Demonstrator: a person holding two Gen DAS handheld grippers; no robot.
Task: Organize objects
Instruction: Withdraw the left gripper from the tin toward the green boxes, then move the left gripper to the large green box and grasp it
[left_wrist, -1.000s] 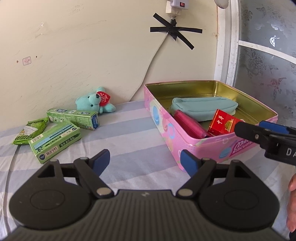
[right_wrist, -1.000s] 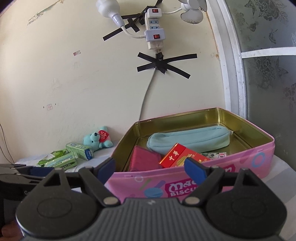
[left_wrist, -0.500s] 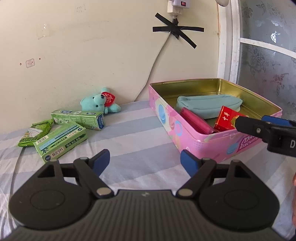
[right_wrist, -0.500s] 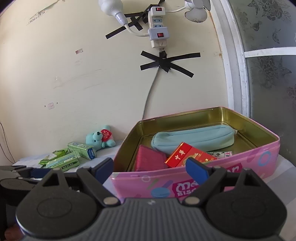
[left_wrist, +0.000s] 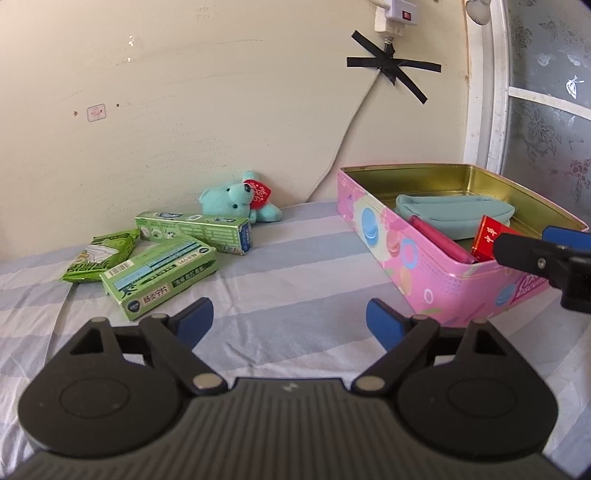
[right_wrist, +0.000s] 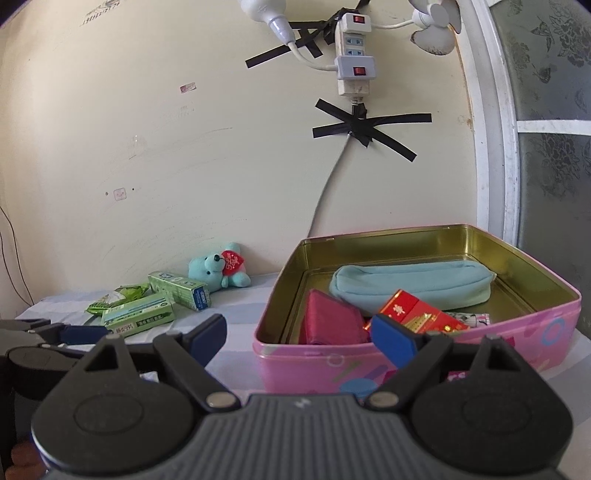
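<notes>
left wrist: left gripper (left_wrist: 290, 321) wide open, empty; green box (left_wrist: 159, 271) just ahead-left, best straddled across its narrow width.

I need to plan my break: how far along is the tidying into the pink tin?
Done: the pink tin already holds a light blue pouch, a red box and a magenta pouch. In hand: nothing; the left gripper and right gripper are both open. Left: the teddy, two green boxes and a green packet lie outside on the striped cloth.
</notes>
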